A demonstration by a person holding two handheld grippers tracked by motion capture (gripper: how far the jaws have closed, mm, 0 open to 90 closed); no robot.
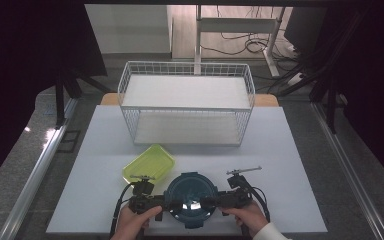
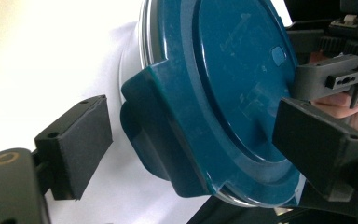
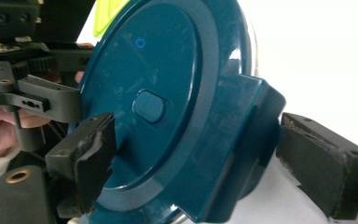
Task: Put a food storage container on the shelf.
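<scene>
While the round blue container [image 1: 190,198] sat at the near edge of the desk [image 1: 280,165], the left tool [image 1: 172,205] and right tool [image 1: 206,202] flanked its side latches, jaws spread.

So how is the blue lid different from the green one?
The blue lid is round and dark; the green lid is squarish and bright yellow-green. The blue lid sits between both grippers, left and right, while the green lid lies apart, untouched. The blue lid has side clips; none show on the green lid. Both rest on the white table.
</scene>
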